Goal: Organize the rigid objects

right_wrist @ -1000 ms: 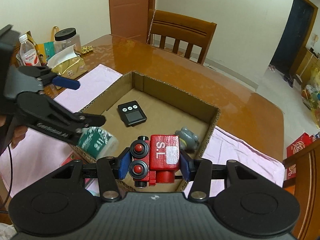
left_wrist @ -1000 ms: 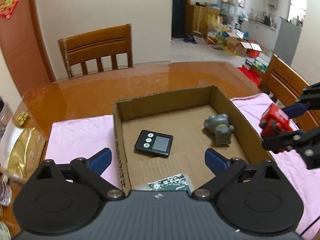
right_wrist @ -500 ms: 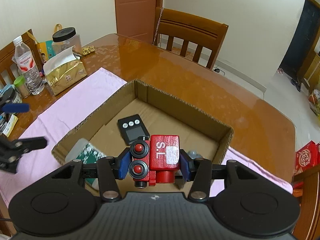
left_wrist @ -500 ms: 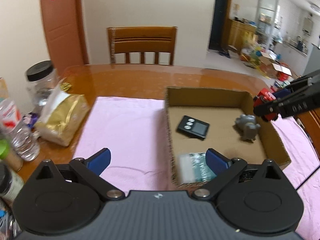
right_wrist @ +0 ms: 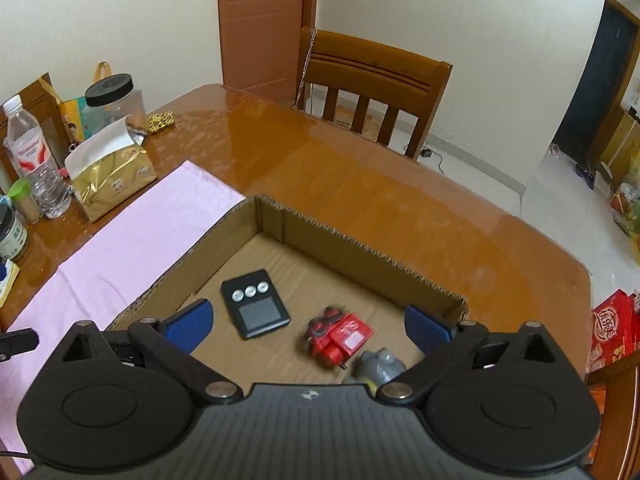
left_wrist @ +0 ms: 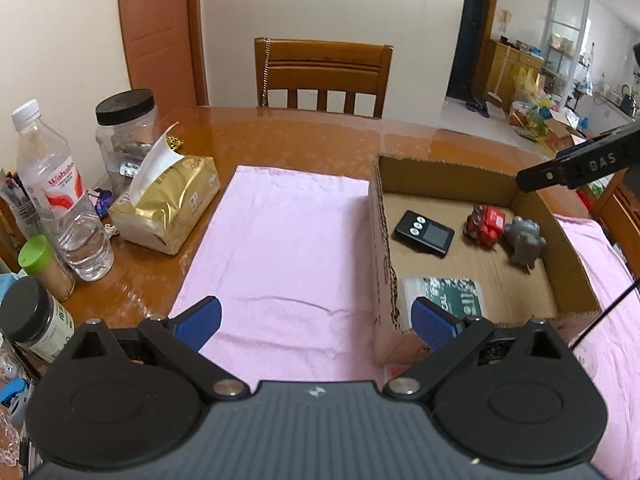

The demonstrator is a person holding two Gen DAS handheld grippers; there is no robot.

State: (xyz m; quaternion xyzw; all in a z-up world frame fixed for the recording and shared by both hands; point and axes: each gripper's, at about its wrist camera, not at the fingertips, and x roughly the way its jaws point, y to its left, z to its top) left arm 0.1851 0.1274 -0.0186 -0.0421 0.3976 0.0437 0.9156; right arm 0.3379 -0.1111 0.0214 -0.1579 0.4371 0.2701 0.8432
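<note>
On the left, the left tool (left_wrist: 316,318) hangs released and empty over the pink cloth (left_wrist: 280,248) that covers the bench (left_wrist: 312,136); half a second ago its view still took in the whole cardboard box (left_wrist: 378,216), and now it faces more of the cloth and the clutter at the bench's edge; no loose rigid thing shows on the cloth. Inside the box lie the green packet (left_wrist: 444,296) at the near wall, then the black timer (left_wrist: 424,233); next, the red toy train (right_wrist: 340,336), which the right tool (right_wrist: 308,326) held clamped half a second ago, now rests on the box floor just beside the grey toy animal (right_wrist: 378,366), possibly touching it, though the train is blurred there and may not have settled; the right tool's jaws have just been opening and stand spread wide above the box with nothing between them. By my reading, the train is stowed and four things are gathered; whether more remains out of view I cannot tell.
</note>
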